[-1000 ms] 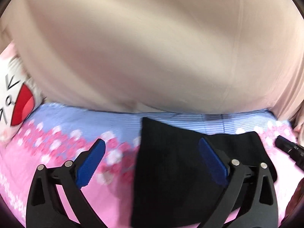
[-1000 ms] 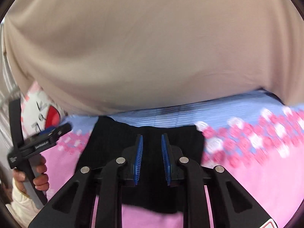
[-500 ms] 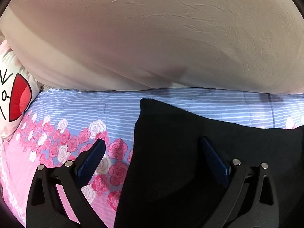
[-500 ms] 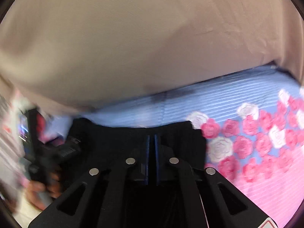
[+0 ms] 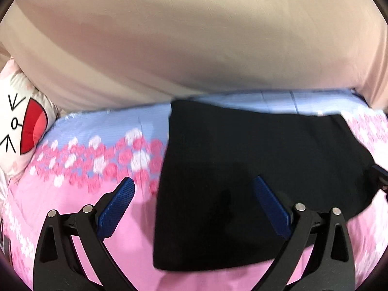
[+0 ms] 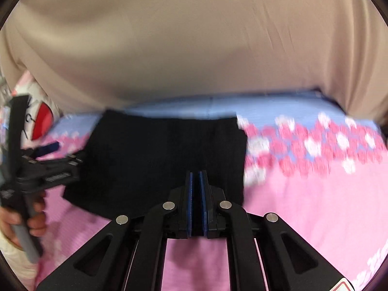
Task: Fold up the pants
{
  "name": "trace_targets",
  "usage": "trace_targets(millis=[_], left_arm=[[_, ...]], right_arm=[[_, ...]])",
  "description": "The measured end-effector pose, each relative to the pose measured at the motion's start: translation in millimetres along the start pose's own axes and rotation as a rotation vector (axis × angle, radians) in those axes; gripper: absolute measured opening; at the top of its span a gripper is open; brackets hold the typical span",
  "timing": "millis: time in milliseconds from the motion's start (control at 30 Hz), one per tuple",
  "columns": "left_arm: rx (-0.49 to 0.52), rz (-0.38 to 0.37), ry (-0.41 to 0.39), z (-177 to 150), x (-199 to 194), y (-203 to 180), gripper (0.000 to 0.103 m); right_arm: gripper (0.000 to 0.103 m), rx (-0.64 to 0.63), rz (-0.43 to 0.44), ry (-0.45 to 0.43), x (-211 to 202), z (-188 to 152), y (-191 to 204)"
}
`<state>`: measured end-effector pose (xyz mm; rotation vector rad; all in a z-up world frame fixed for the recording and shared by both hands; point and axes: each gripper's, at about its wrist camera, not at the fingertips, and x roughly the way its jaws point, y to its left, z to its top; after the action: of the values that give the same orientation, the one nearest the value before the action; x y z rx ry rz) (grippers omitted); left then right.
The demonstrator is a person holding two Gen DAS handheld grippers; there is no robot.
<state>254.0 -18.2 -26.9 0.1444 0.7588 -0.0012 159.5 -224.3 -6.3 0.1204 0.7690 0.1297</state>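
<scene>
The folded black pants (image 5: 254, 169) lie flat on the bed (image 5: 97, 206), ahead of both grippers. Left gripper (image 5: 192, 208): jaws spread, one over the cloth. Right gripper (image 6: 197, 201): jaws pressed together, apparently empty. Smooth the fold; keep edges aligned.

You are in a home bedroom: a bed with a pink and blue rose-print sheet (image 5: 101, 150), a cartoon-face cushion (image 5: 21, 131) at its left, beige fabric (image 6: 194, 48) hanging behind.
</scene>
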Motion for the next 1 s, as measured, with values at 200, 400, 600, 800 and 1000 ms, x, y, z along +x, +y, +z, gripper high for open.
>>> trace_targets(millis=[200,400,600,800,1000], left_arm=[[-0.004,0.033,0.048,-24.8,14.2,-5.8,0.097],[-0.030,0.030,0.055,-30.7,3.5,-5.7,0.097],[-0.019,0.009,0.027,-47.9,-34.4,-3.3,0.097],[0.002,-0.006,-0.020,-75.8,-76.3,-4.5,0.097],[0.005,-0.021,-0.041,-112.4,-106.4,1.2,0.098]], right_arm=[[0.000,0.080,0.031,-0.027,-18.4,-5.1,-16.5],[0.001,0.096,-0.007,-0.001,-11.4,-16.6,-22.4],[0.006,0.098,0.051,-0.102,-67.9,-23.7,-1.6],[0.009,0.104,0.035,-0.125,-91.0,-59.0,16.5],[0.026,0.098,-0.012,-0.135,-102.9,-99.0,27.7]])
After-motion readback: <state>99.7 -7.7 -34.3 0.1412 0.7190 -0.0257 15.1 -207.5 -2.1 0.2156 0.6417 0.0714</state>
